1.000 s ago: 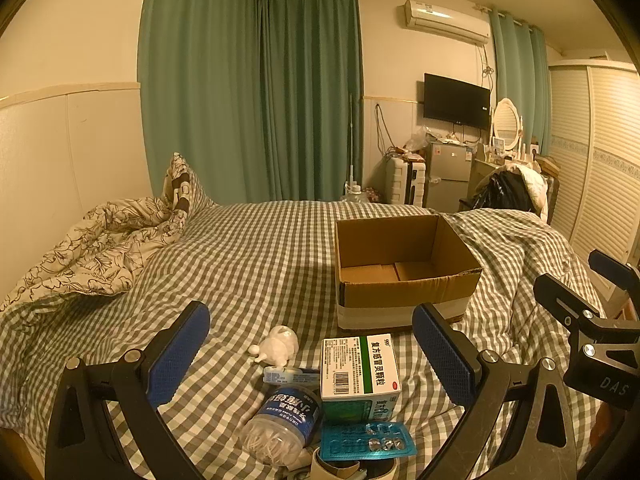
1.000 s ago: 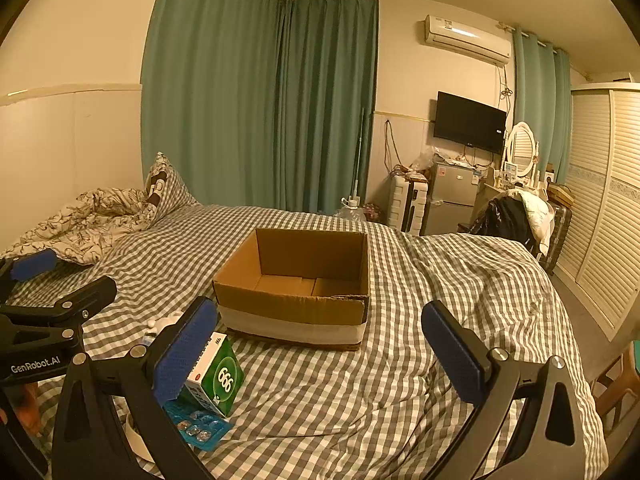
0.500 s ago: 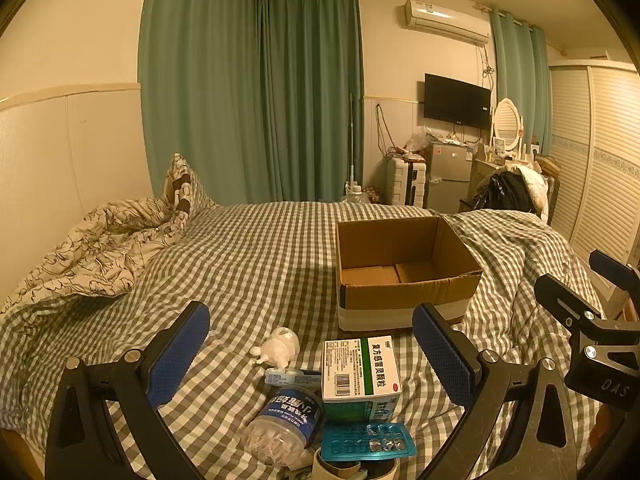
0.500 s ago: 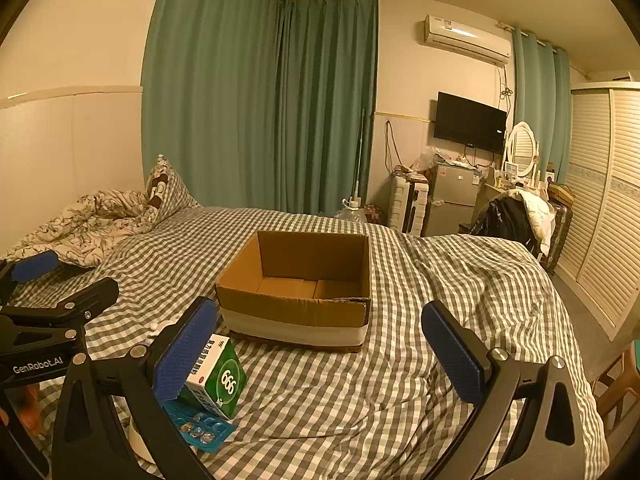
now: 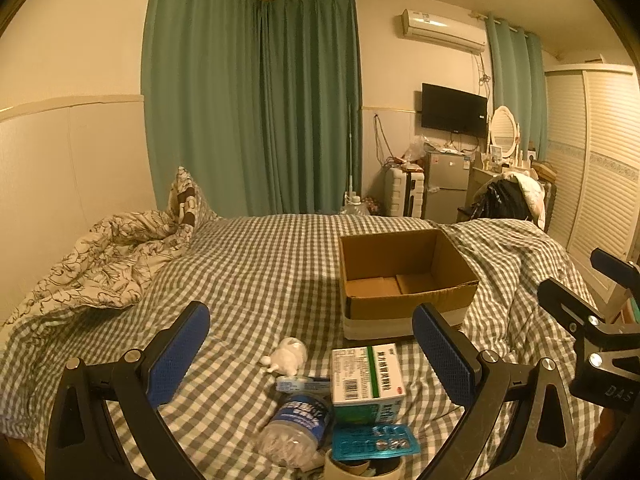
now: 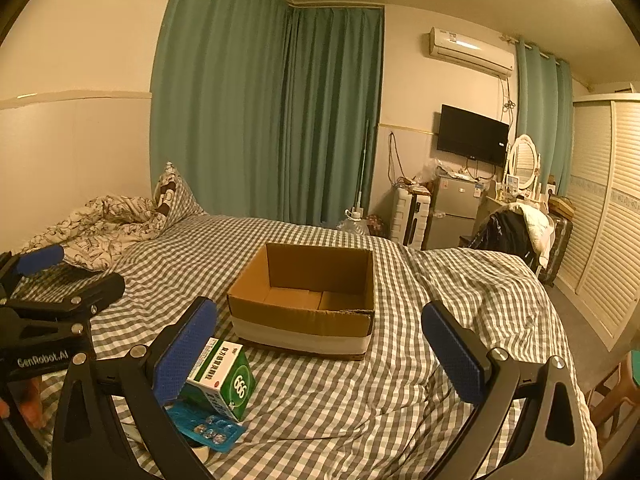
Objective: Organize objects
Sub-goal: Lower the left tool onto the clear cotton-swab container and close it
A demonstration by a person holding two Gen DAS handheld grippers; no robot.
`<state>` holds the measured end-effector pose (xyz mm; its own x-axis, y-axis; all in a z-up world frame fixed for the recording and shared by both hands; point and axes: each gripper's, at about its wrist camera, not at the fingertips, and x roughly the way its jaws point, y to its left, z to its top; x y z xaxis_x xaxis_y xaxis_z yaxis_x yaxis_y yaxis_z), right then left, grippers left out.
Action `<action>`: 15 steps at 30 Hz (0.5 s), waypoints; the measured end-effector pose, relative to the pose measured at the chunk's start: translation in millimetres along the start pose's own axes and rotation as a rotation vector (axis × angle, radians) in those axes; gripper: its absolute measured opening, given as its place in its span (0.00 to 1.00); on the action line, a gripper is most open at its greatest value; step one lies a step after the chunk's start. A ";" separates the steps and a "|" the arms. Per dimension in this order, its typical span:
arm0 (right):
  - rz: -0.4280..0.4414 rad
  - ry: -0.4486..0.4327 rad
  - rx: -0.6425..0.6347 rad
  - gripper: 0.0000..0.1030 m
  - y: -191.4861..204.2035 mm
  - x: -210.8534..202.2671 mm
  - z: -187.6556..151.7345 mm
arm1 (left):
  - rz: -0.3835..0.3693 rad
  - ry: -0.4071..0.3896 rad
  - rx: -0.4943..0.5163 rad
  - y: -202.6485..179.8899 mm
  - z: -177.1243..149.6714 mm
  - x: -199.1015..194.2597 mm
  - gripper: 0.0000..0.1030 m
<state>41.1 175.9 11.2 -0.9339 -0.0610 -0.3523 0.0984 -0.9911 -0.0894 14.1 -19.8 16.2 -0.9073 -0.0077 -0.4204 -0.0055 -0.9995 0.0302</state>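
Note:
An open, empty cardboard box (image 5: 404, 280) (image 6: 304, 300) rests on the checked bedspread. In front of it lies a small heap: a green-and-white medicine box (image 5: 366, 376) (image 6: 222, 380), a blue blister pack (image 5: 374, 442) (image 6: 204, 426), a clear bottle with a blue label (image 5: 298, 426), a small white bottle (image 5: 286, 356) and a tape roll (image 5: 362, 468). My left gripper (image 5: 310, 354) hovers open above the heap, holding nothing. Right of the heap, my right gripper (image 6: 320, 350) is open and empty, facing the cardboard box.
A crumpled patterned duvet (image 5: 104, 260) and a pillow (image 5: 184, 200) lie at the bed's left by the wall. Beyond the bed stand a small fridge (image 5: 446, 184), a white suitcase (image 5: 402, 196) and a chair piled with clothes (image 5: 508, 196). A wardrobe (image 5: 600, 184) lines the right.
Both views have shifted slightly; the heap and the cardboard box sit a little lower in frame. Both grippers stay open and nothing has been grasped.

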 end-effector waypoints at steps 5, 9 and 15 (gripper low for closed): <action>0.023 0.027 -0.021 1.00 15.7 2.4 -4.2 | 0.040 0.060 0.011 18.0 -6.8 7.1 1.00; 0.074 0.093 -0.026 1.00 34.6 16.6 -16.4 | 0.055 0.139 0.000 34.3 -24.2 19.4 1.00; 0.139 0.197 -0.058 1.00 58.4 43.3 -41.2 | 0.071 0.306 0.057 40.7 -70.4 51.3 1.00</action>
<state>20.5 120.2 -47.7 -0.8258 -0.1664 -0.5389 0.2463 -0.9660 -0.0792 -3.1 -63.0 -68.0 -0.7377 -0.0944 -0.6685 0.0219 -0.9930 0.1160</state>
